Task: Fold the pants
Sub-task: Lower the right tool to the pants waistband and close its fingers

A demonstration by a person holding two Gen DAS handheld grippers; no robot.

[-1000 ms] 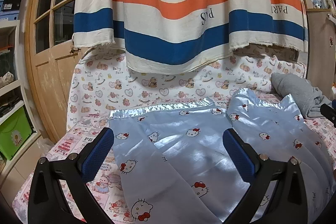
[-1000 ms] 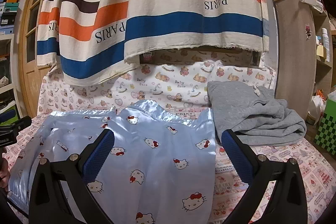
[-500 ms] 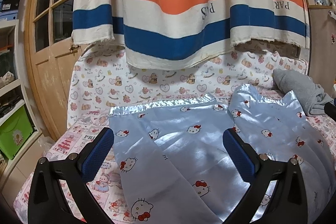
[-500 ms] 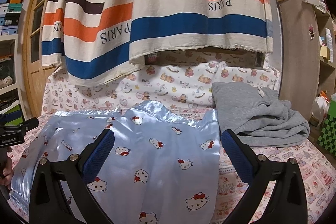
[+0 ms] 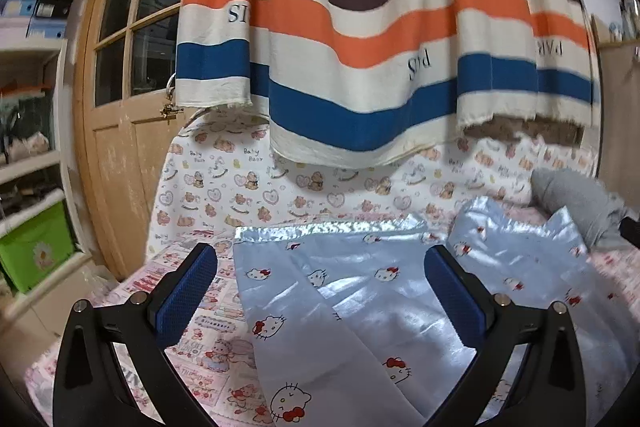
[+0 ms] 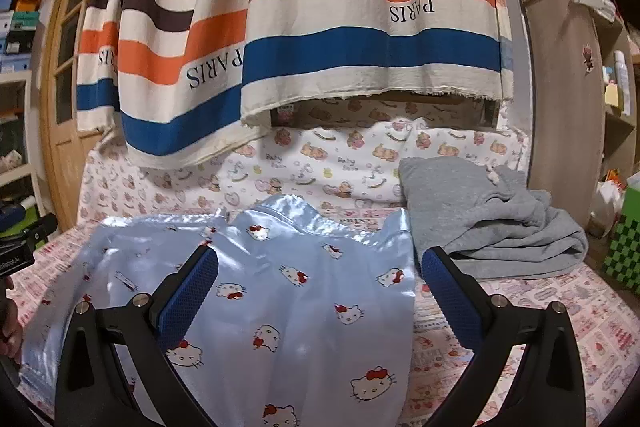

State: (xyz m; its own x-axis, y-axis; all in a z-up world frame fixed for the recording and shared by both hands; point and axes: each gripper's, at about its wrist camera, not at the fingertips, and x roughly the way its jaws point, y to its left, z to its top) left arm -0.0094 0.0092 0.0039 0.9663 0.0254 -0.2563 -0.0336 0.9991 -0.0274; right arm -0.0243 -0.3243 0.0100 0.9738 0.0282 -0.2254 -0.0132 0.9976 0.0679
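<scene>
Both grippers — left gripper (image 5: 320,267), right gripper (image 6: 318,267) — are held spread, empty, above the blue pants (image 6: 288,291) at lower centre.

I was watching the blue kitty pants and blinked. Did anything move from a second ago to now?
Only the cameras moved. Both views dip a little, so the pants and the striped cloth sit lower in the picture, as if both tools tipped up. The left tool and the right tool stay open and have grabbed nothing. The pants lie flat as before, and the grey clothes have not moved.
</scene>
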